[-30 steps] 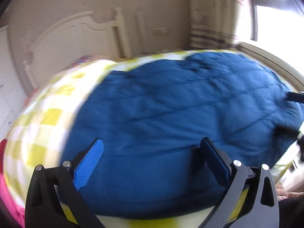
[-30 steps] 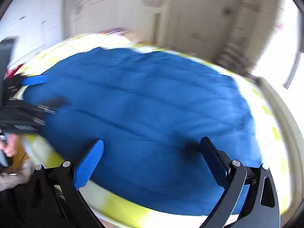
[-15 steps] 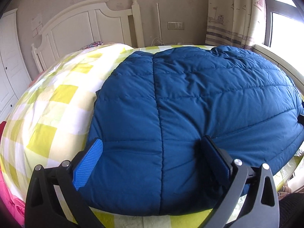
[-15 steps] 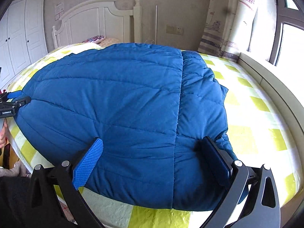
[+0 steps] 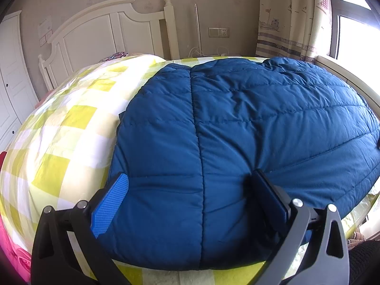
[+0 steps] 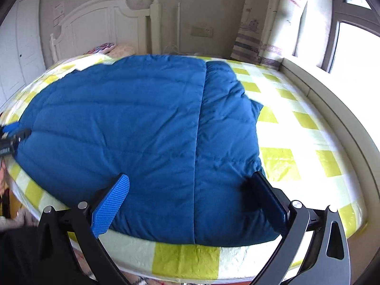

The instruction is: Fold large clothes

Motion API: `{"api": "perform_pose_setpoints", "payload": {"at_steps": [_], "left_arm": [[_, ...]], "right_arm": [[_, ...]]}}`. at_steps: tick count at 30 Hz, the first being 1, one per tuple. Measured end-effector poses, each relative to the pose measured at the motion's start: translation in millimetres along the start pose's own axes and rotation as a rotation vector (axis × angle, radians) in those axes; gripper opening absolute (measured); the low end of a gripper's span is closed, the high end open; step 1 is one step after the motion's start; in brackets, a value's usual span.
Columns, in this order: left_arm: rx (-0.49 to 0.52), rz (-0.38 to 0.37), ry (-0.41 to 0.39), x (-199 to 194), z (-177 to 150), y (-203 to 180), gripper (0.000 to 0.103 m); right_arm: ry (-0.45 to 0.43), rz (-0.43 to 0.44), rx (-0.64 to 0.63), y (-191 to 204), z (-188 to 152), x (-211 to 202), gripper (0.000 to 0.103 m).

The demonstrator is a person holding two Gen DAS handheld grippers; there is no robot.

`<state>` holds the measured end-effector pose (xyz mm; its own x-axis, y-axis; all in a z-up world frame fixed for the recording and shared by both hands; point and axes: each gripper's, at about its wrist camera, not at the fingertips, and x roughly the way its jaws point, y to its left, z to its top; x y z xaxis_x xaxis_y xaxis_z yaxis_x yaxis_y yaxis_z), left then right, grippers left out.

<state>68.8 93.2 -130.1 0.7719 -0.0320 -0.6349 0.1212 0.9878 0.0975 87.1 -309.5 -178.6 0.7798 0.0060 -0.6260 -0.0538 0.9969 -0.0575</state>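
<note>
A big blue quilted down jacket lies spread flat on the bed, filling most of both views. My left gripper hovers open over the jacket's near left part, nothing between its fingers. My right gripper hovers open over the jacket's near right part, close to its right edge, also holding nothing. In the right wrist view the left gripper shows small at the far left edge, by the jacket's left end.
The bed has a yellow-and-white checked sheet and a white headboard at the back. A curtain and bright window stand at the right. A white wardrobe is at the left. Pink fabric lies by the near left corner.
Both views swung and blurred a second ago and have now steadied. Both grippers have come a little closer to the jacket's near edge, staying open.
</note>
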Motion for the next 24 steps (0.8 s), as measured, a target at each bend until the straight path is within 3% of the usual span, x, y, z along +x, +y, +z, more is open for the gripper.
{"api": "perform_pose_setpoints", "payload": {"at_steps": [3,7,9,11,14,15,17,24], "left_arm": [[0.001,0.007,-0.003,0.4,-0.5,-0.7,0.101],[0.002,0.002,-0.002,0.4,-0.2,0.3,0.101],[0.004,0.000,-0.001,0.4,-0.3,0.9,0.101],[0.003,-0.007,-0.004,0.2,-0.7,2.0,0.101],[0.002,-0.012,-0.009,-0.5,-2.1,2.2,0.101],[0.002,-0.012,-0.010,-0.4,-2.3,2.4,0.101],[0.001,-0.015,-0.012,-0.7,-2.4,2.7,0.101],[0.001,-0.014,-0.012,-0.1,-3.0,2.6,0.101]], "right_arm": [[-0.044,0.052,-0.008,16.6,30.4,-3.6,0.098],[-0.095,0.037,-0.150,62.3,68.0,8.0,0.098],[-0.063,0.015,-0.176,73.8,79.7,29.7,0.098],[0.023,0.028,-0.153,73.4,82.2,64.0,0.099],[0.015,0.101,-0.085,58.8,77.8,70.8,0.098],[0.018,0.098,-0.087,56.6,77.1,66.7,0.098],[0.001,-0.004,-0.068,43.1,70.1,51.7,0.098],[0.056,-0.007,0.209,-60.8,9.1,0.4,0.098]]}}
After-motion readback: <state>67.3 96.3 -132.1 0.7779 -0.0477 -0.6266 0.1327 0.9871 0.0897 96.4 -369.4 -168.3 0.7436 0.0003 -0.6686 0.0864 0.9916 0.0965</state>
